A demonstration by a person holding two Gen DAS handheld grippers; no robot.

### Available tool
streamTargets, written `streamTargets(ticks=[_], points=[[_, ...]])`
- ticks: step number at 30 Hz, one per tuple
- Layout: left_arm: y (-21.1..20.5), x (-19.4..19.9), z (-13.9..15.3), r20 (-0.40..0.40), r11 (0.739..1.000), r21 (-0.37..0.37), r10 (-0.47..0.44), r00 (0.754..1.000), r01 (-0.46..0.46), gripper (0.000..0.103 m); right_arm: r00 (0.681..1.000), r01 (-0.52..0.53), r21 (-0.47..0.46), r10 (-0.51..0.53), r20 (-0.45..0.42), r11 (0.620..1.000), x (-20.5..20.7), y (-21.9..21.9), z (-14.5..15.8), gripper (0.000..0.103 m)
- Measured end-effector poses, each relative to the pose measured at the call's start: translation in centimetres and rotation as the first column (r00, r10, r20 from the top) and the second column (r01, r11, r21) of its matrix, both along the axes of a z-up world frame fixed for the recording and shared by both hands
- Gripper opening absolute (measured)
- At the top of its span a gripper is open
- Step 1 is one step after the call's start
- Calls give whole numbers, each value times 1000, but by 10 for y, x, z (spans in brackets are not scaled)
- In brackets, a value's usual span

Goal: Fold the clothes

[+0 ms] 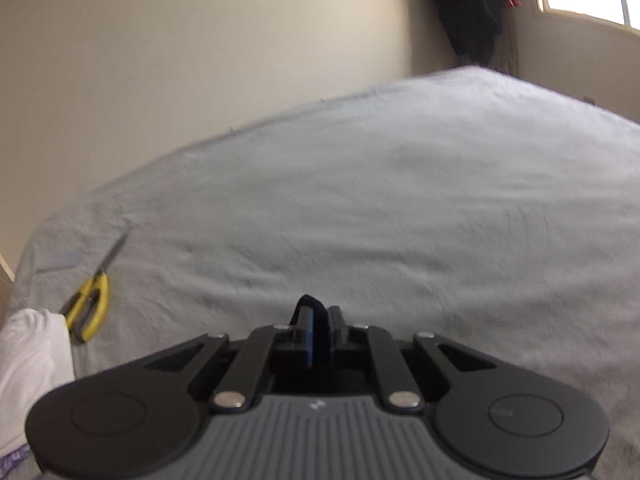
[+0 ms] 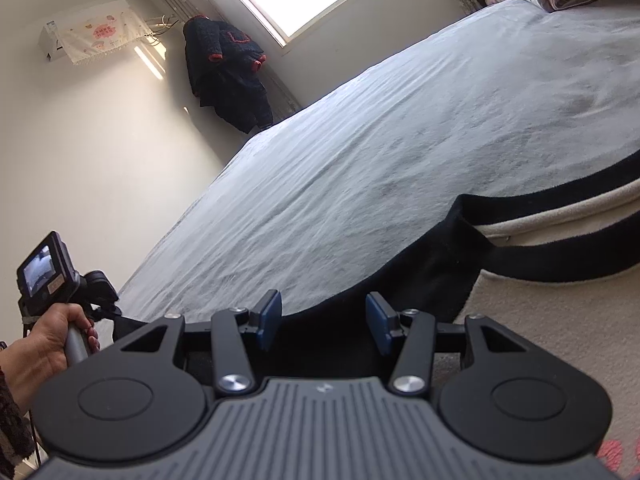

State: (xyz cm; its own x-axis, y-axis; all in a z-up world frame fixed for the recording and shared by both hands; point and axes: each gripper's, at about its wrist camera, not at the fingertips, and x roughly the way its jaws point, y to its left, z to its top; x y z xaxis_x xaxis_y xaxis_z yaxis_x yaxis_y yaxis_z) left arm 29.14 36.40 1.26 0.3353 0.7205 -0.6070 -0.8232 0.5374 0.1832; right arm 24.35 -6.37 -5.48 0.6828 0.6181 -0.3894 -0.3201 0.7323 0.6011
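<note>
Two tools are working one garment on the bed: a fleecy cream top with black trim, lying at the near right edge of the grey bedspread in the right wrist view, black collar band curving across it. Left tool is sitting with its blue pads pressed together on a small tuft of dark fabric, seemingly the black edge of the same top, though the rest of the cloth is hidden under the tool body in that view. Right tool is hovering with its pads wide apart over the black hem, nothing between them yet. Person's left hand is showing at the left of the right wrist view, gripping the other tool's handle. Fabric is looking soft, thick, light and floppy, so it will likely sag and drag on the bedspread rather than hold shape; not fragile, not slippery. Best hold is probably the black hem or seam just in front of the right pads, pinching both layers near a corner. Yellow scissors and a white cloth are lying at the far left of the bed, well apart from the top. A dark coat is hanging by the window.
</note>
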Motion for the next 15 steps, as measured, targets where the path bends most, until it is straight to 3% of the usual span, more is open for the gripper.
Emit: streamTargets(ticks=[1, 3, 4, 7, 10, 13, 15], points=[[-2, -1, -4, 3, 1000, -16, 2, 1000, -1, 23, 1000, 0, -1, 0, 1, 1000, 0, 0, 0, 51], [-9, -6, -2, 23, 1000, -30, 2, 1000, -1, 60, 1000, 0, -3, 0, 2, 1000, 0, 0, 0, 51], [-13, -9, -2, 33, 999, -38, 1, 999, 0, 63, 1000, 0, -3, 0, 3, 1000, 0, 0, 1, 51], [-25, -18, 9, 64, 998, -62, -29, 998, 33, 63, 999, -37, -7, 37, 10, 999, -2, 3, 6, 51], [-38, -29, 16, 100, 991, -126, -42, 994, 54, 63, 971, -223, -16, 224, 89, 975, -16, 15, 23, 51], [-50, -43, 19, 136, 983, -171, -42, 990, 65, 59, 881, -423, -61, 426, 208, 904, -38, 33, 36, 44], [-57, -51, 21, 158, 980, -180, -57, 986, 85, 51, 813, -514, -114, 526, 251, 850, -52, 47, 39, 37]])
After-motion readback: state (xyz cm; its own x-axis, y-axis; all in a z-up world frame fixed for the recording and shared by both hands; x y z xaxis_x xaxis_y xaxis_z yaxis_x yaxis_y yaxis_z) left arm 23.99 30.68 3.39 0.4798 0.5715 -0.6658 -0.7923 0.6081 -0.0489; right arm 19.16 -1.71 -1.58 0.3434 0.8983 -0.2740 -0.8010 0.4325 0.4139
